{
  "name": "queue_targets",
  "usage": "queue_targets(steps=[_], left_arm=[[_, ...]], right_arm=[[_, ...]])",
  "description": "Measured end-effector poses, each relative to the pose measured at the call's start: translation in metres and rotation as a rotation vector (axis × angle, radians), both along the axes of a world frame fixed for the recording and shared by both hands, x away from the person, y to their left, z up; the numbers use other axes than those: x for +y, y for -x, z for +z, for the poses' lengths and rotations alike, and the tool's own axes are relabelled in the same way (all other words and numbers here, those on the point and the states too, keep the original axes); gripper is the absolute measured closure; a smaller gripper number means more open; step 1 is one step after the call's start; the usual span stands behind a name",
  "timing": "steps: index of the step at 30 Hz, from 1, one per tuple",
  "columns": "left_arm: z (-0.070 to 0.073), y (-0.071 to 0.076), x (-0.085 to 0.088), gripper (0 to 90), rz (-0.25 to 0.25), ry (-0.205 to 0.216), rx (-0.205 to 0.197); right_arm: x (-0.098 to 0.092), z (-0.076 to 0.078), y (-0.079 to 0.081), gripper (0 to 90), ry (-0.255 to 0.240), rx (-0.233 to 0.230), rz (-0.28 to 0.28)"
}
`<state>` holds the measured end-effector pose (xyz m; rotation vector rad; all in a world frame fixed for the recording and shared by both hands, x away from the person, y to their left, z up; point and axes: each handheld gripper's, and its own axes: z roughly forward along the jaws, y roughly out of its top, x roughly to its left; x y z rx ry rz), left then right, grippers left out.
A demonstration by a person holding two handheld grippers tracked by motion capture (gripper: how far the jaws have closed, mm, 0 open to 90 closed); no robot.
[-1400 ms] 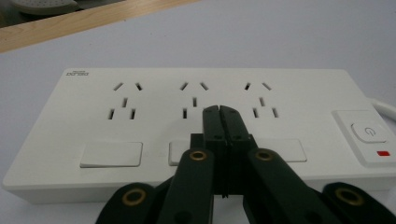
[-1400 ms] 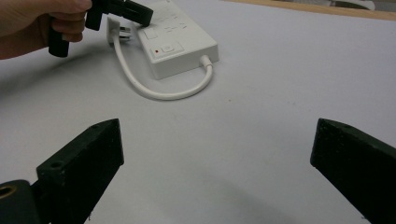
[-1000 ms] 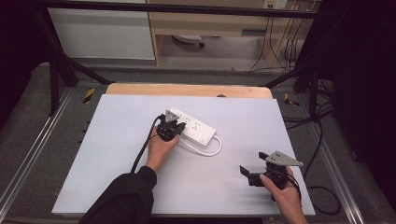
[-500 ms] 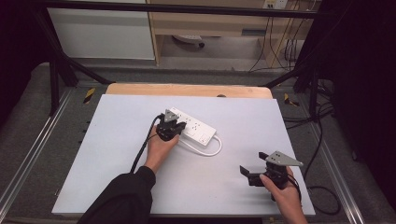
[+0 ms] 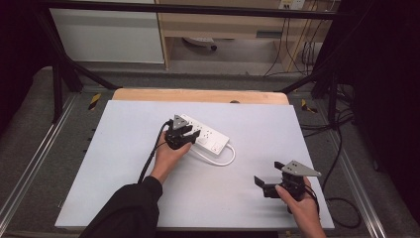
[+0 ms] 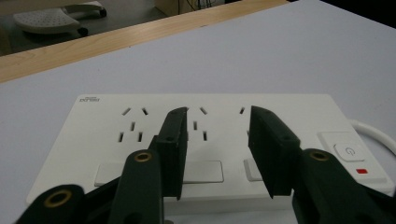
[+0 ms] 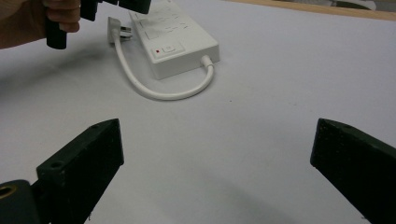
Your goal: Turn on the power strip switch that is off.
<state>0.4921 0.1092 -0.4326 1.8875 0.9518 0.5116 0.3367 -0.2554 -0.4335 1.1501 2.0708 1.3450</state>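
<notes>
Nothing has clearly moved since the earlier pictures: the left gripper [image 5: 186, 133] stays over the near edge of the white power strip [image 5: 208, 139], and the right gripper [image 5: 271, 173] stays low at the right of the tabletop [image 5: 124, 163], well apart. Left jaws are partly spread above the sockets, grasping nothing; right jaws are spread wide and empty. The strip lies near the tabletop's middle, its short cable [image 5: 218, 159] curling beside it. Small grey lettering at one corner [image 6: 89, 99] is too blurred to read; the switch [image 6: 348, 150] bears a power symbol.
</notes>
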Motion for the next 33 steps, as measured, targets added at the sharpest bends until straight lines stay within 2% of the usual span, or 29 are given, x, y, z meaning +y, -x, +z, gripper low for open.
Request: queue_targets(steps=[3,11,14,15,16,17,18,19,21,33], left_arm=[[0.001,0.001,0.000,55.7,-0.010,0.008,-0.004],[0.005,0.002,0.001,43.4,-0.028,0.036,-0.022],[0.006,0.003,0.000,34.5,-0.033,0.043,-0.020],[0.006,0.003,0.000,28.4,-0.033,0.044,-0.020],[0.006,0.003,0.000,28.4,-0.031,0.045,-0.019],[0.007,0.004,0.000,21.8,-0.028,0.046,-0.018],[0.007,0.004,0.000,21.8,-0.019,0.041,-0.026],[0.009,0.005,-0.001,15.5,-0.021,0.046,-0.032],[0.009,0.005,-0.001,11.4,-0.021,0.047,-0.035],[0.017,0.010,0.001,8.9,-0.026,0.063,-0.045]], right_arm=[[0.000,0.000,0.000,3.1,0.000,-0.001,0.000],[0.001,0.000,0.000,3.0,0.003,0.001,0.003],[0.001,0.000,0.000,3.0,0.003,0.001,0.003],[0.001,0.000,0.000,3.0,0.003,0.001,0.004],[0.001,0.000,0.000,3.0,0.003,0.001,0.004],[0.001,0.000,0.000,3.0,0.003,0.001,0.004],[0.001,0.000,0.000,3.0,0.003,0.001,0.004],[0.001,0.000,0.000,3.0,0.002,0.002,0.003],[0.001,0.000,0.000,3.0,0.002,0.001,0.004],[0.001,0.000,0.000,2.9,0.002,0.003,0.004]])
